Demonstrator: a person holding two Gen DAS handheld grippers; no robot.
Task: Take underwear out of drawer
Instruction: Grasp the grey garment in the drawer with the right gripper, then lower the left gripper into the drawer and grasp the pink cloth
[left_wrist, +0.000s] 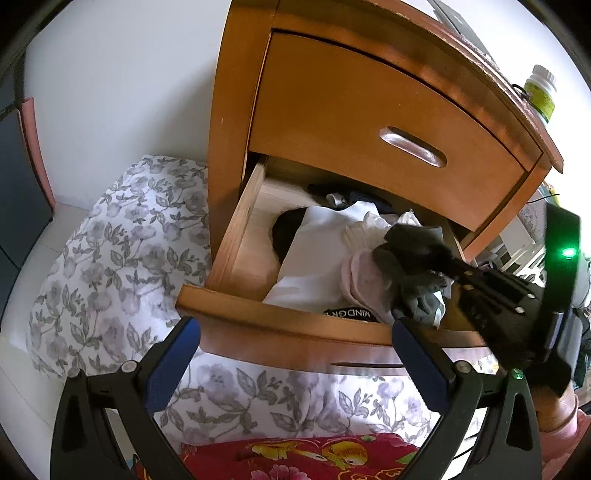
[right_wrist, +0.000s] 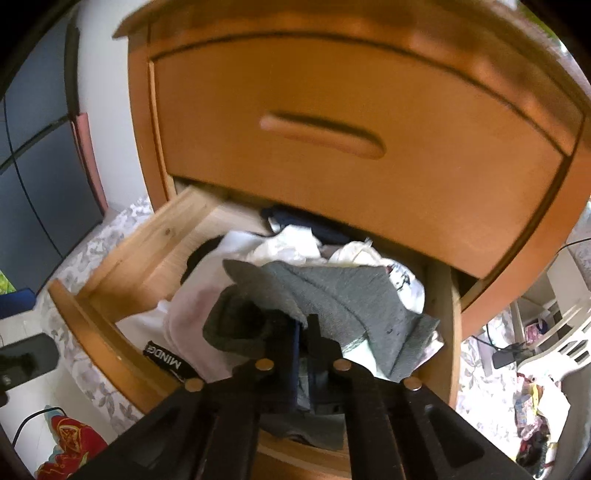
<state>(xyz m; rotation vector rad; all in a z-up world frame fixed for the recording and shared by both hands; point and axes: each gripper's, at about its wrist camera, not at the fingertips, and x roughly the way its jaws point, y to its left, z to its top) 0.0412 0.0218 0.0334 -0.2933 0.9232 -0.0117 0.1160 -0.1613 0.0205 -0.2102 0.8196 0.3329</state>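
The lower drawer (left_wrist: 229, 236) of a wooden nightstand is pulled out and holds a heap of white, pink, dark and grey clothes. My right gripper (right_wrist: 304, 332) is shut on grey underwear (right_wrist: 332, 291), which bunches over its fingertips above the drawer's right side. In the left wrist view that same gripper (left_wrist: 432, 269) comes in from the right with the grey underwear (left_wrist: 410, 258) in its tips. My left gripper (left_wrist: 295, 343) stands open in front of the drawer's front panel (left_wrist: 258, 325), nothing between its blue-padded fingers (left_wrist: 421, 358).
The upper drawer (left_wrist: 369, 122) is closed and overhangs the back of the open one. A green-labelled bottle (left_wrist: 540, 92) stands on the nightstand top. Floral bedding (left_wrist: 122, 236) lies left and below, a red patterned cloth (left_wrist: 306, 458) nearest me. A white chair and clutter (right_wrist: 535, 369) sit at right.
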